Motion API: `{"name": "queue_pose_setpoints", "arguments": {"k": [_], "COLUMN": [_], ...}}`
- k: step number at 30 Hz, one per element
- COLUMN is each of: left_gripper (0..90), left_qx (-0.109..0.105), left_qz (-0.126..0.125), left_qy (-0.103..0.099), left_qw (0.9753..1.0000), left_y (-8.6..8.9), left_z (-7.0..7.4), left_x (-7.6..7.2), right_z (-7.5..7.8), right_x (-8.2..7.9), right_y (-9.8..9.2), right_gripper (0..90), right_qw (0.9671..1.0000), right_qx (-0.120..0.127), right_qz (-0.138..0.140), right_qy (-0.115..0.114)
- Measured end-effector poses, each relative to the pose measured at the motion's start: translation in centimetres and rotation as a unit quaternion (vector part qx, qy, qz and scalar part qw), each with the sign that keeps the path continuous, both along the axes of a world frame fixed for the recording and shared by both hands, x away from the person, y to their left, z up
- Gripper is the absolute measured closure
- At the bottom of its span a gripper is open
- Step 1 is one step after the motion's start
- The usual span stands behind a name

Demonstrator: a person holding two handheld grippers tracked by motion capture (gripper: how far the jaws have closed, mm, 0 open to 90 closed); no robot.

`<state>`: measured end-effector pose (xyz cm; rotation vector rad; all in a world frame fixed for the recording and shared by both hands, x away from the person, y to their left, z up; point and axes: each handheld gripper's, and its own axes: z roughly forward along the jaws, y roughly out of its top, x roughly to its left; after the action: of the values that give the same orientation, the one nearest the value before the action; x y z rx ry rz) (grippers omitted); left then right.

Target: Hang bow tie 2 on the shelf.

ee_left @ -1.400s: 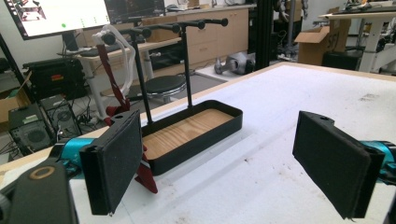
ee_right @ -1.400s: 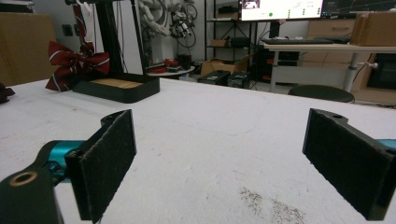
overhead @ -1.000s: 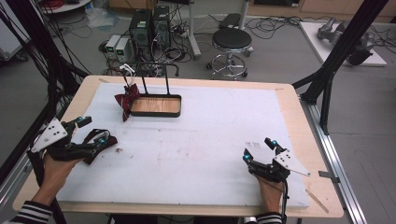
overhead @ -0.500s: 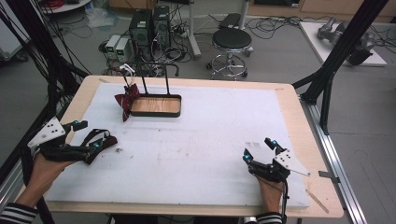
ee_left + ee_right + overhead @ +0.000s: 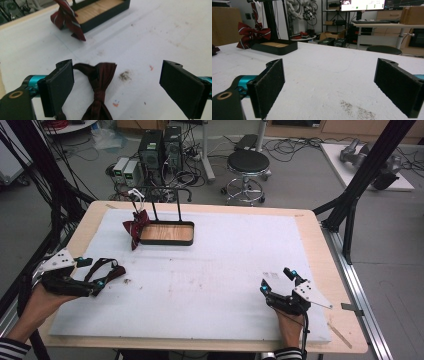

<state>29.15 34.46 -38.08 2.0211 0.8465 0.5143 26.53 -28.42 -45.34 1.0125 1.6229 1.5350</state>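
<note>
A dark maroon bow tie (image 5: 101, 80) lies flat on the white table cover, between the jaws of my left gripper (image 5: 117, 87), which stands open around it, nearer the left jaw. From above, that gripper (image 5: 92, 272) is at the table's left edge with the bow tie (image 5: 114, 271) and its strap at its tips. A red striped bow tie (image 5: 135, 227) hangs on a black stand with a wooden-floored tray (image 5: 167, 234) at the back left. My right gripper (image 5: 275, 279) rests open at the front right, nothing between its jaws (image 5: 332, 85).
The white foam cover (image 5: 225, 265) spans the table between the two grippers. The stand's two black uprights (image 5: 177, 207) rise from the tray. The right gripper view shows the striped bow tie (image 5: 252, 33) and tray (image 5: 275, 47) far off to the left. Small dirt specks (image 5: 124, 75) mark the cover.
My left hand and gripper shifted slightly at the table's left edge, the maroon bow tie staying at the tips. The right gripper has not moved.
</note>
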Motion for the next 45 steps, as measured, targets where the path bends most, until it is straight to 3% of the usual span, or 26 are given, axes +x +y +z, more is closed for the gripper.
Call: {"name": "queue_pose_setpoints", "arguments": {"k": [3, 7, 18, 31, 45], "left_gripper": [12.7, 12.8, 13.8, 25.7, 37.5], "left_qx": [0.024, 0.06, 0.115, 0.155, 0.176], "left_qz": [-0.004, -0.009, -0.004, 0.001, 0.008], "left_qy": [0.023, 0.049, 0.101, 0.146, 0.161], "left_qw": [0.9994, 0.9969, 0.9882, 0.9771, 0.971], "left_y": [0.0, 0.0, -0.1, -0.1, 0.2], "left_z": [-0.4, -0.9, -2.2, -3.3, -3.8], "left_x": [0.2, 0.5, 1.3, 1.9, 2.6], "right_z": [0.0, 0.0, 0.0, 0.0, 0.0], "right_x": [0.0, 0.0, 0.0, 0.1, 0.0], "right_y": [0.0, 0.0, 0.0, 0.0, 0.0], "right_gripper": [8.8, 8.8, 8.8, 8.8, 8.8], "right_qw": [1.0, 1.0, 1.0, 1.0, 1.0], "right_qx": [0.0, -0.001, -0.001, -0.001, -0.002], "right_qz": [0.0, 0.0, 0.0, 0.0, 0.0], "right_qy": [-0.001, -0.001, -0.002, -0.003, -0.004]}}
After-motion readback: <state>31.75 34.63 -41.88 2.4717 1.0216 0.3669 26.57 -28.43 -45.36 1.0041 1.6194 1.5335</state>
